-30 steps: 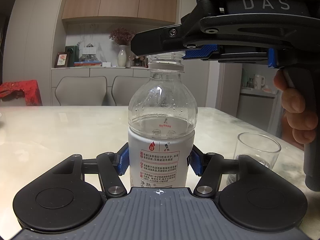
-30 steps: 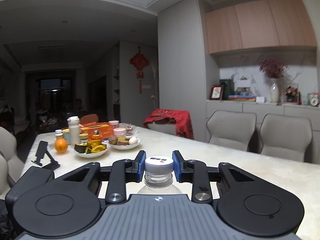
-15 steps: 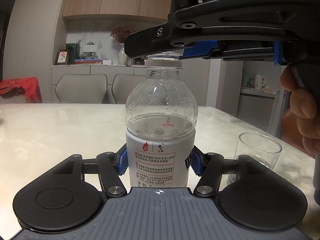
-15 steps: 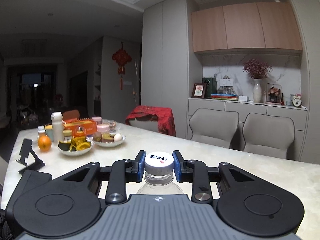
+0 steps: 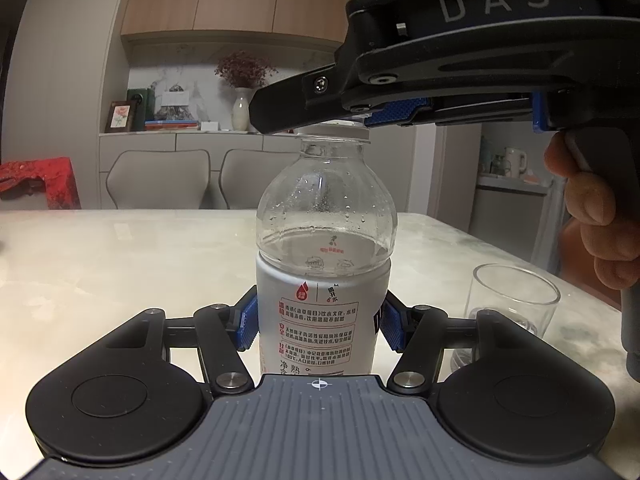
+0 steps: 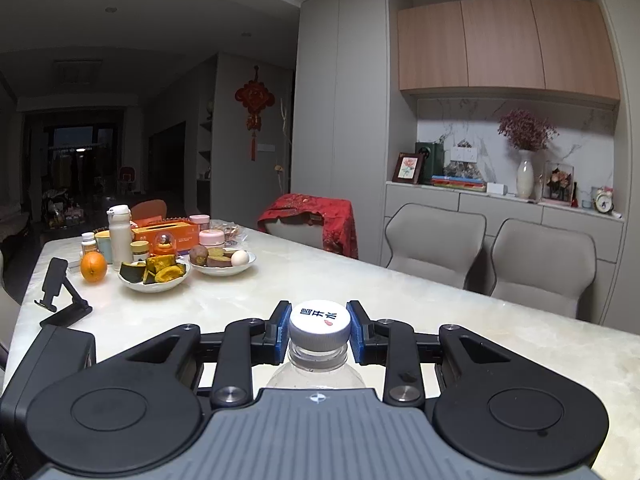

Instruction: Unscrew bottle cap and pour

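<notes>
Unscrewing goes best with the left gripper (image 5: pixel 318 320) clamped firm on the bottle (image 5: pixel 324 256) label, upright at table centre, while the right gripper (image 6: pixel 319 330), pads pressed on the cap (image 6: pixel 319 322), twists level; glass (image 5: pixel 512 304) waits at 3 o'clock

Home dining room: table (image 6: pixel 360 280), chairs (image 6: pixel 434 246).
</notes>
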`<state>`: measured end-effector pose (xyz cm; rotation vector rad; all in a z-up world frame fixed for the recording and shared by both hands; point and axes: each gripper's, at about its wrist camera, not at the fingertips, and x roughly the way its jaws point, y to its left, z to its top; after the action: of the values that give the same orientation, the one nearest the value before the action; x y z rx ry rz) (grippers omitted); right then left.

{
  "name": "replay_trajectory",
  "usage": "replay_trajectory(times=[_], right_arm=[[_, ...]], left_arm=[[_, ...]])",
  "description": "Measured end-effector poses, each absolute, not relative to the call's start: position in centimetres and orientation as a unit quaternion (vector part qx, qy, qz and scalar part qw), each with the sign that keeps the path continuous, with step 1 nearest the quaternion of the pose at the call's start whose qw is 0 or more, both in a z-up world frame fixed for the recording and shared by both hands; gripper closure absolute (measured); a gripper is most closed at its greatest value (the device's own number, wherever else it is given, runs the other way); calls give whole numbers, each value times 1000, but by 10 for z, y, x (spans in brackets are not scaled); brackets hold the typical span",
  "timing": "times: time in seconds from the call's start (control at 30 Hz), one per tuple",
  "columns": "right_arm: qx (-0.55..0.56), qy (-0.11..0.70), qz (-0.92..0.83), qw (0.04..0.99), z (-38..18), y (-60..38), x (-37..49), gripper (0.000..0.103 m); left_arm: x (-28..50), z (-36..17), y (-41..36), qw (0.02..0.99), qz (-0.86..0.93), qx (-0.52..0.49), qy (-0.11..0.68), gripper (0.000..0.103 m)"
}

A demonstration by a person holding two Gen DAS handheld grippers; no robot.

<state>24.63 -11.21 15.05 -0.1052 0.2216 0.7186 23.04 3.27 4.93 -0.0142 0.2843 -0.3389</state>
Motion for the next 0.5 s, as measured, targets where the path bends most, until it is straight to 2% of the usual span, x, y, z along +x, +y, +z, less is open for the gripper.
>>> replay_trajectory(times=[0.37, 0.5], right_arm=[[-50, 106, 356, 927, 150, -113, 246, 69], [-44, 104, 354, 928, 150, -115, 245, 66]], left_arm=[[229, 50, 30, 976, -167, -4, 141, 45], [229, 50, 30, 976, -168, -4, 141, 45]])
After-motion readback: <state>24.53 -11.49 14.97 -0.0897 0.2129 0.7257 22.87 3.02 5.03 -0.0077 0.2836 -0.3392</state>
